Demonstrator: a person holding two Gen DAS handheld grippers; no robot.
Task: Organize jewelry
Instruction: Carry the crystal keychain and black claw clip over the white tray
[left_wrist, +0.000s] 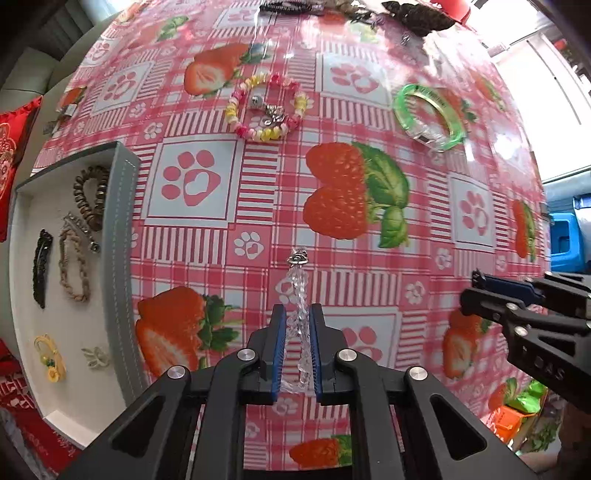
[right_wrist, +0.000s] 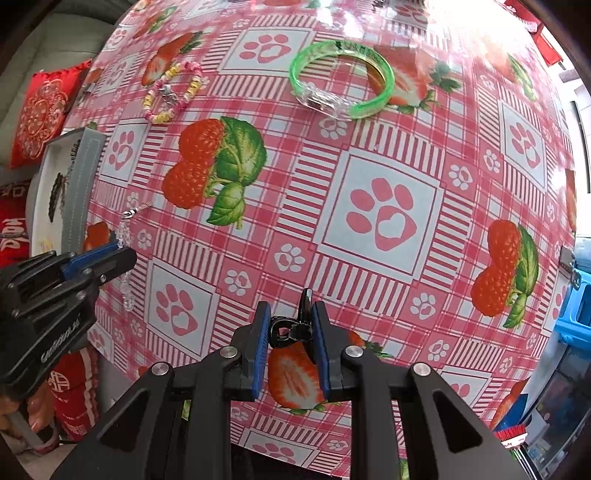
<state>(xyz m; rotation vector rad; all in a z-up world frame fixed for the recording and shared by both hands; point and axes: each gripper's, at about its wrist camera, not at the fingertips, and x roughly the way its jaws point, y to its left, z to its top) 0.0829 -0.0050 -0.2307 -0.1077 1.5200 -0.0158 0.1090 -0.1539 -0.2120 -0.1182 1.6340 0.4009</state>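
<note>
Here the left gripper (left_wrist: 297, 314) is closed to a narrow gap on a clear crystal bracelet (left_wrist: 298, 295), whose silver clasp end hangs forward above the strawberry tablecloth (left_wrist: 258, 221), just right of the grey tray (left_wrist: 120, 258) already holding hair ties and clips. The right gripper (right_wrist: 290, 325) pinches a small black claw clip (right_wrist: 291, 325) between its blue pads, over the near table. The bracelet looks light, limp and slippery, so gripping mid-strand seems safest; the clip is stiff.
</note>
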